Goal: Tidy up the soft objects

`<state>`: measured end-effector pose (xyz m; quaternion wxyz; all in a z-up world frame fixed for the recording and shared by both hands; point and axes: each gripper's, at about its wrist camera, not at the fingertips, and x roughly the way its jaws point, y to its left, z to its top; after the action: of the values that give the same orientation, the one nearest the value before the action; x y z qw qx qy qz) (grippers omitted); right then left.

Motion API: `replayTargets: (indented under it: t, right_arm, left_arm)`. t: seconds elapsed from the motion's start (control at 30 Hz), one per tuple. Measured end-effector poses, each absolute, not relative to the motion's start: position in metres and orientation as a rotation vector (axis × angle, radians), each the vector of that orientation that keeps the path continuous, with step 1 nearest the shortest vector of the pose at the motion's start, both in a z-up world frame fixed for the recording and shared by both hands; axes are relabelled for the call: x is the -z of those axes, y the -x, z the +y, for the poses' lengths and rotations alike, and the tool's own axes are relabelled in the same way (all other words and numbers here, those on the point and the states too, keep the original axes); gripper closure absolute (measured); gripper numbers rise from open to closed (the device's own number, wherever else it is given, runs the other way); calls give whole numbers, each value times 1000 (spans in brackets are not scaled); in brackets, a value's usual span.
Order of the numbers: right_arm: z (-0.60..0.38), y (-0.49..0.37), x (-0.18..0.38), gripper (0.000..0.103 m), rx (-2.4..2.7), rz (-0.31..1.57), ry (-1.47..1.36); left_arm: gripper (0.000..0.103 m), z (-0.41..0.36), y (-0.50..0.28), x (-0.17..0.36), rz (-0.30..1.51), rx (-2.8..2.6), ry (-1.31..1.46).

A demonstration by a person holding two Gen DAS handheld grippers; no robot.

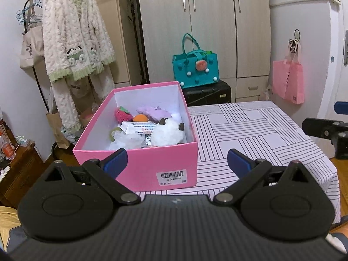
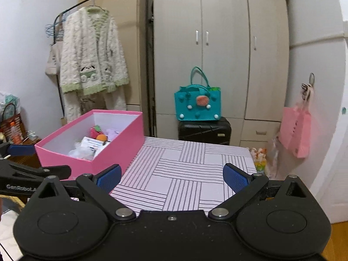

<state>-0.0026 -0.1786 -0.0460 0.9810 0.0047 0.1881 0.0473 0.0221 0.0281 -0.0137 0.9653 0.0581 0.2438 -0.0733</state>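
A pink box (image 1: pixel 143 165) stands on the left of the striped tablecloth (image 1: pixel 250 130). In it lie a white plush with dark ears (image 1: pixel 166 136), a red strawberry toy (image 1: pixel 122 114), an orange ball (image 1: pixel 141 118), a purple plush (image 1: pixel 152 112), a tissue pack (image 1: pixel 139 128) and a clear bag (image 1: pixel 126 141). My left gripper (image 1: pixel 177 163) is open and empty, just in front of the box. My right gripper (image 2: pixel 171 177) is open and empty over the cloth (image 2: pixel 184 174), right of the box (image 2: pixel 87 163).
A teal felt bag (image 1: pixel 195 69) sits on a black suitcase (image 1: pixel 206 93) behind the table. A fluffy robe (image 1: pixel 76 43) hangs on a rack at left. A pink bag (image 1: pixel 289 80) hangs at right. A wooden cabinet (image 1: pixel 19 174) stands left of the table.
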Motion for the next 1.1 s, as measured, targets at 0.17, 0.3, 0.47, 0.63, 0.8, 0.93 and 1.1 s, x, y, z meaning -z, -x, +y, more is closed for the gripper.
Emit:
replayTargets:
  t: [0.17,0.3,0.47,0.63,0.8,0.93,1.1]
  right_arm:
    - [-179,4,52,2,-86,385,22]
    - [-181,6,51,2,-76,379,25]
    - [-184,4,50,2,-46,367,3]
    - [-182,2,56,2,-22,375,28]
    - [-179,2,62,2,-4,373,50]
    - [-181,4,65,2,-2,375,38]
    - [-182,6,69,2,23,373,40]
  left_arm:
    - [0,30,-25,16,501,176,-61]
    - [0,25,-26,17,477,146,-62]
    - [0,18,-26,20,455,154,-60]
    - [0,16,-26,26,435,117,-61]
    - [0,23,-21,29,379,51,-40]
    - [0,26,-22,31,396,65,-55]
    - [0,22,-23,36,410,47,-105]
